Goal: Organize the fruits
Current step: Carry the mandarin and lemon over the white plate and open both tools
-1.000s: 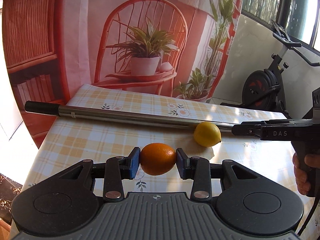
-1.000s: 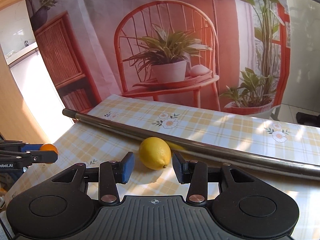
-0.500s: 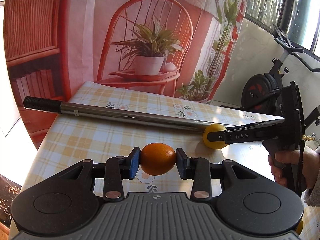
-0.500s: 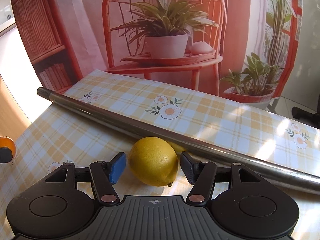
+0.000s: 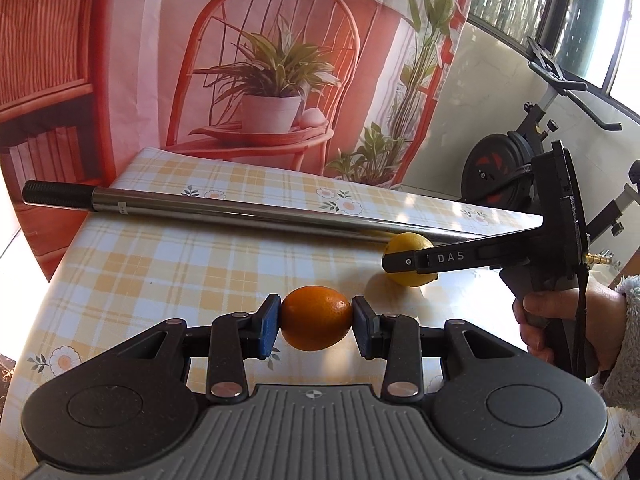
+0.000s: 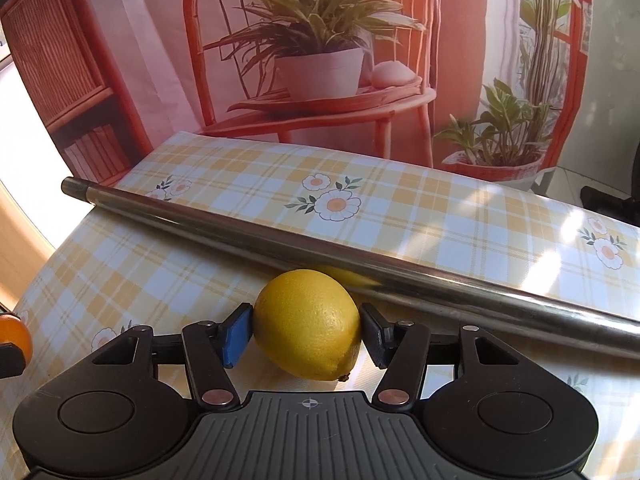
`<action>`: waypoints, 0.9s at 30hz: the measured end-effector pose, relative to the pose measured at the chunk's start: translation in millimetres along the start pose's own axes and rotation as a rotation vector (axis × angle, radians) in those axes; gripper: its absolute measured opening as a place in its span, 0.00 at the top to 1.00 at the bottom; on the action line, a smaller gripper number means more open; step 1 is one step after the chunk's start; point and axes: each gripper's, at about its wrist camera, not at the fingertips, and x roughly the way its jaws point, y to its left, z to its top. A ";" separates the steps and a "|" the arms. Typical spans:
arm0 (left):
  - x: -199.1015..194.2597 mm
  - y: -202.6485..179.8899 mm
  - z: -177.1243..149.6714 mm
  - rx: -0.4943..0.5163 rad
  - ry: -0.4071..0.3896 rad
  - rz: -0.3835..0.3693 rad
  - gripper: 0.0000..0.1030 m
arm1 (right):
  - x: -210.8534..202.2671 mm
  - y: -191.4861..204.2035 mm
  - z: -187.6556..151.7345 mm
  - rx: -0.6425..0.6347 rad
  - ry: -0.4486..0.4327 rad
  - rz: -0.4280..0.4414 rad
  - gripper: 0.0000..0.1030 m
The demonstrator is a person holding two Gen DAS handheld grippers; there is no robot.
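Observation:
My left gripper (image 5: pixel 315 322) is shut on an orange (image 5: pixel 316 318) and holds it above the checked tablecloth. A yellow lemon (image 6: pixel 307 324) lies on the cloth just in front of a metal pole. My right gripper (image 6: pixel 306 330) is around the lemon, with both pads touching or almost touching its sides. In the left wrist view the right gripper (image 5: pixel 394 262) sits at the lemon (image 5: pixel 408 262) on the right. The orange (image 6: pixel 14 340) shows at the left edge of the right wrist view.
A long metal pole (image 5: pixel 256 216) with a black grip lies across the table behind the fruit; it also shows in the right wrist view (image 6: pixel 320 248). A printed backdrop of a chair and plants hangs behind the table. An exercise bike (image 5: pixel 520 168) stands at the right.
My right gripper has moved forward to the lemon and its jaws have closed in on its sides. My left gripper still holds the orange, nearly unmoved.

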 end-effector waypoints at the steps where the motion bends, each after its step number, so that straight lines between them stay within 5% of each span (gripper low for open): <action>1: -0.4 -3.3 -1.3 0.005 0.004 -0.008 0.61 | -3.6 0.8 -2.7 0.003 0.002 0.004 0.48; 12: -18.4 -47.9 -18.4 0.092 0.012 -0.110 0.61 | -97.1 -4.2 -38.5 0.087 -0.102 0.107 0.48; 27: -9.0 -112.8 -61.3 0.259 0.142 -0.220 0.61 | -211.4 -23.2 -145.2 0.227 -0.239 0.106 0.48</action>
